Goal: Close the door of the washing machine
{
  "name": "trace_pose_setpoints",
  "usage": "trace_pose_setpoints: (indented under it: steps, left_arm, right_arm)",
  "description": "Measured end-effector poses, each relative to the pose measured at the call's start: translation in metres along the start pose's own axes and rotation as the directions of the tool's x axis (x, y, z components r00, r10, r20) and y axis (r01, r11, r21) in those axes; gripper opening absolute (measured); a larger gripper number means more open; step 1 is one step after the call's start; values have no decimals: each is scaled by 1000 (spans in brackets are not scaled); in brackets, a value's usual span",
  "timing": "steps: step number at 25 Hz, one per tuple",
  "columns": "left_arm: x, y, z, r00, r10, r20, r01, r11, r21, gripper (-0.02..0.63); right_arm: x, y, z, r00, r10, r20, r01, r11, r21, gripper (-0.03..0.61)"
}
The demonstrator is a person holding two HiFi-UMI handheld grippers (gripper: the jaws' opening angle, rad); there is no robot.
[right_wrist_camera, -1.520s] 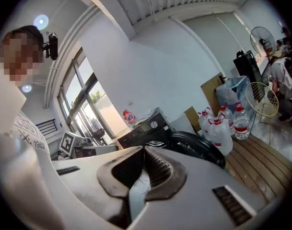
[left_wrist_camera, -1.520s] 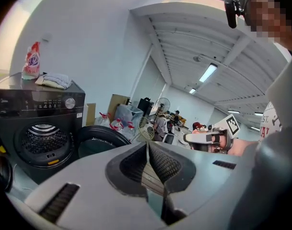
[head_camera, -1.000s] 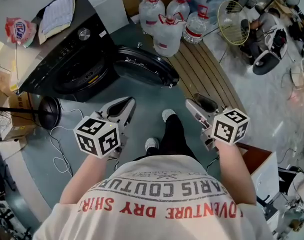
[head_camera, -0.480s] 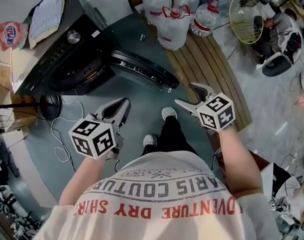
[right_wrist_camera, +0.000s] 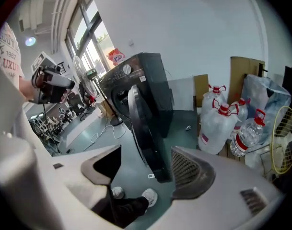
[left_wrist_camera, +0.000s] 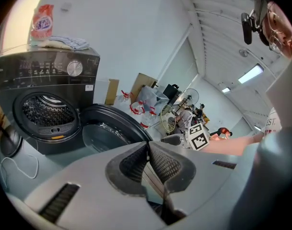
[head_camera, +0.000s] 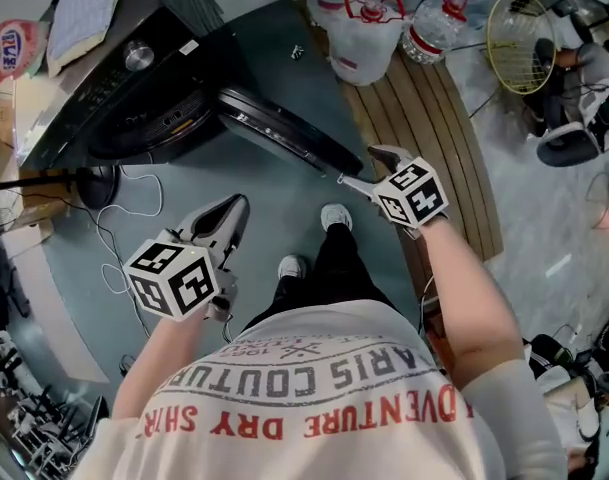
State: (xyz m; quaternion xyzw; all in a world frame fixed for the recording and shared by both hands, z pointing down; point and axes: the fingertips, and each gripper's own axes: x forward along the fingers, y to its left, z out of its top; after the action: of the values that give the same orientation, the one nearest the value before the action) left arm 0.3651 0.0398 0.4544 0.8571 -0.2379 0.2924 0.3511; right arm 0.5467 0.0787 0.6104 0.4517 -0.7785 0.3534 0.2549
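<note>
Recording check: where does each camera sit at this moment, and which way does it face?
Head view: on the person's head, looking steeply down at the washing machine and its open door; shows left gripper, right gripper, shirt, shoes.
Left gripper view: on the left gripper, jaws shut, facing the machine's front; right forearm shows.
Right gripper view: on the right gripper, jaws open, facing the door edge-on; shoes show.
Shared: all three show the open door.
</note>
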Motion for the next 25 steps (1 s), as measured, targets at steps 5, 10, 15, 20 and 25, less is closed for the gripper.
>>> trace_pose_setpoints:
  steps: [5,10,15,20,25]
  left_arm:
    - [14,11,6,999,43,-12,-43,998,-37,39]
    - [25,19,7,997,76,-16,-77,994,-81,38]
    - [30,24,16,994,108,12,-106,987,-123,39]
    - [31,34,19,990,142,26,-136,977,-164,38]
    - [33,44,18,985,167,30,-159,969,-187,38]
  right_arm:
    - [31,-21,-9,994,6,-111,-19,992,-123,314]
    - [50,-23,-18,983,20,-181,-64,968,-242,287]
    - [60,-24,-19,977,42,-209,-104,950,-294,210]
    - [67,-24,-11,978,47,-204,-114,939,-325,141]
    - [70,-22,-8,971,63,-232,-149,915,-375,129]
